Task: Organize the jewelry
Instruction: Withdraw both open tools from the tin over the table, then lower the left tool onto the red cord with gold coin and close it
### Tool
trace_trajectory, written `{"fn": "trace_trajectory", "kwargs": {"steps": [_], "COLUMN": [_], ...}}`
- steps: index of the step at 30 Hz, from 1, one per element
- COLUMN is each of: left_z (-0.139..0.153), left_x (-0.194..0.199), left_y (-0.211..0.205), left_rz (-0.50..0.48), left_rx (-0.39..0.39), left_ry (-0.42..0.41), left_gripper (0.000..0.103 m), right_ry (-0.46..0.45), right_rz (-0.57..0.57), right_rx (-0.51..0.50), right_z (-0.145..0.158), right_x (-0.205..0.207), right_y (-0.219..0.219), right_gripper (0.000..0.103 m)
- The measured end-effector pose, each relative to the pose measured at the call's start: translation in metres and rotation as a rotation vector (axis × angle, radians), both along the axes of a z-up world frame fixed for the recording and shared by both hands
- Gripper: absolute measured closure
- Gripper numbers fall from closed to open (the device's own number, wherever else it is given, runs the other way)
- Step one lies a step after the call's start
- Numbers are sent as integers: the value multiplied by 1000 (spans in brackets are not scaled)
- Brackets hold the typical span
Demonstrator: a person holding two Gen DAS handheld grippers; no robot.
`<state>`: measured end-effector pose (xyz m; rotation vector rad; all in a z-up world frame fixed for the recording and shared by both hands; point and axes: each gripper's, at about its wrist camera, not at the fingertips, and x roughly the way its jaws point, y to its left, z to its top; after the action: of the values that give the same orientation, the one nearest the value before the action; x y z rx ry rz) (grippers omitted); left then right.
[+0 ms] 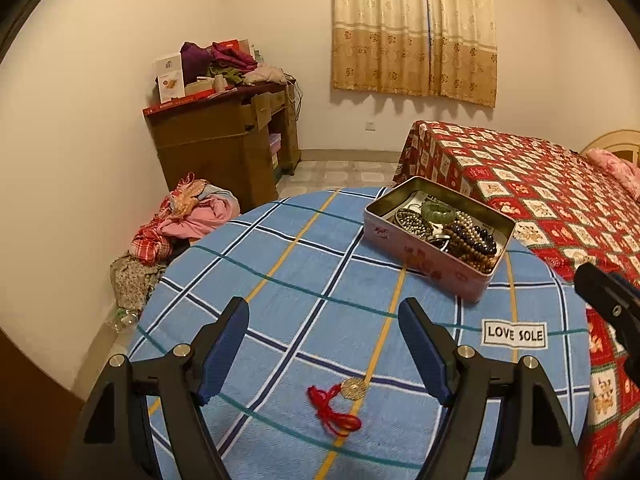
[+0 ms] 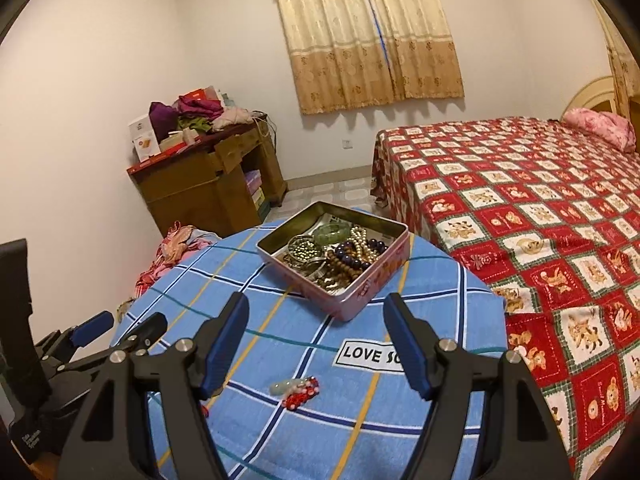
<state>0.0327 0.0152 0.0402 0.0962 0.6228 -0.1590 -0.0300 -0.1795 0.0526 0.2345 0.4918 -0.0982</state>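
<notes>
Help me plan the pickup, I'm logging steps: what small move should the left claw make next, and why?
Probably ease the left claw forward and down over the red-corded coin pendant. It lies loose on the blue cloth just ahead, outside the jewelry tin, and the jaws stand open and empty.

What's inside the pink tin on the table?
The pink tin holds a green bangle, pearl beads, dark purple beads, brown wooden beads and small metallic beads. The heap covers most of its floor and anything underneath.

Table [image 2: 280, 432] cloth mostly bare btwn claws & tin [image 2: 340, 264] at far edge; only pendant [image 1: 352, 385] & charm [image 2: 298, 390] lie near; bed [image 2: 560, 220] crowds rt side.
</notes>
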Motion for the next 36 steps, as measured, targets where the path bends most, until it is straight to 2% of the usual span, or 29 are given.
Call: {"fn": "trace_trajectory", "kwargs": {"steps": [7,13,20,26,31,34,35,36], "left_z": [-12,-36,-57,-66,-77,-82,-83,-84], "left_x": [-5,-12,-16,-14,0,5,6,6], "left_y": [12,39,67,50,19,11,8,7], "left_rz": [14,3,-19,-98,-114,-112,-112,-111], "left_rx": [14,42,14,-48,26,40,52,62], "left_ry": [22,49,110,173,212,224,223,223], "left_gripper": [26,26,26,26,26,27,29,37], "right_ry": [-4,16,62,84,101,111,115,117], "right_rz": [22,34,49,73,72,62,58,56], "right_rx": [-8,-54,-58,-67,-64,-63,-61,-56], "right_z": [-3,-12,-29,-39,-44,-46,-47,-48], "right_x": [-9,-17,-20,-22,-25,-26,-27,-27], "right_y": [5,8,6,12,11,6,4,3], "right_gripper": [30,30,30,30,30,30,30,30]}}
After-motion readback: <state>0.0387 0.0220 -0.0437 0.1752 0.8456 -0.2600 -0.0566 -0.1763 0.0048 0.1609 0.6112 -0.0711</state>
